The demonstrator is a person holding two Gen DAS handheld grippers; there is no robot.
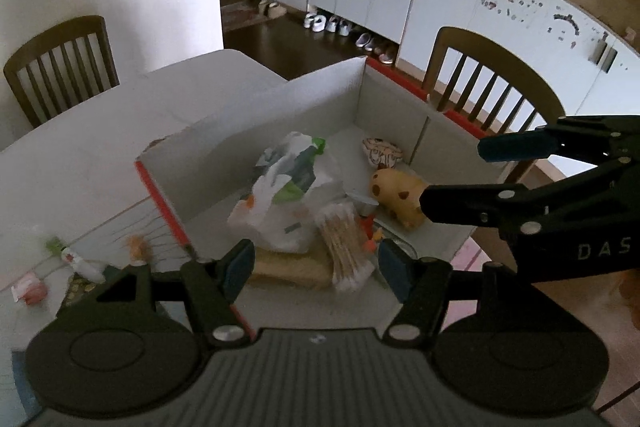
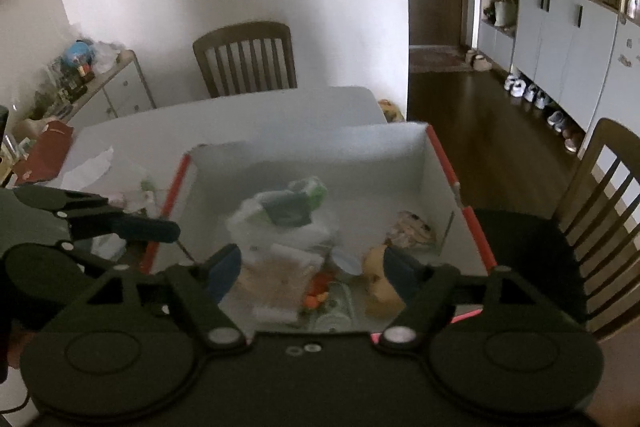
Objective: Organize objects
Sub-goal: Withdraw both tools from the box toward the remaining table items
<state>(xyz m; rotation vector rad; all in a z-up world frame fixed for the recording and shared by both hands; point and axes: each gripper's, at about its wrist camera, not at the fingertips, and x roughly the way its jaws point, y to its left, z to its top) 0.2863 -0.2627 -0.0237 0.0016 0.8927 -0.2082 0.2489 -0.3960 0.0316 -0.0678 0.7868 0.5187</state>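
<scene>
**Both grippers over the box, nothing held — loose bits outside it could get knocked**

Risks first. Left gripper (image 1: 316, 267) hangs low over the near end of the box (image 1: 248, 119), jaws spread wide, nothing between them. If it drops straight down it'd prob. land on the cotton-swab pack (image 1: 344, 247) or the crinkly plastic bag (image 1: 288, 195), and a bag that soft could snag a fingertip and drag its neighbours along. Right gripper (image 2: 310, 273), also wide and empty, sits over the box's near rim; in the left wrist view it comes in from frame right, just by the spotted yellow toy (image 1: 398, 197). Two grippers this close = bump risk if both reach in together.

Where things are: box contents fill centre frame just beyond the left gripper's tips — bag mid, swabs lower right of it, yellow toy right, patterned round item (image 1: 382, 151) behind that near the far corner. Lower left of frame, outside the box on the table (image 1: 100, 131), lie a few small items (image 1: 80, 263), too blurry to name; likely what's left to pack.
</scene>
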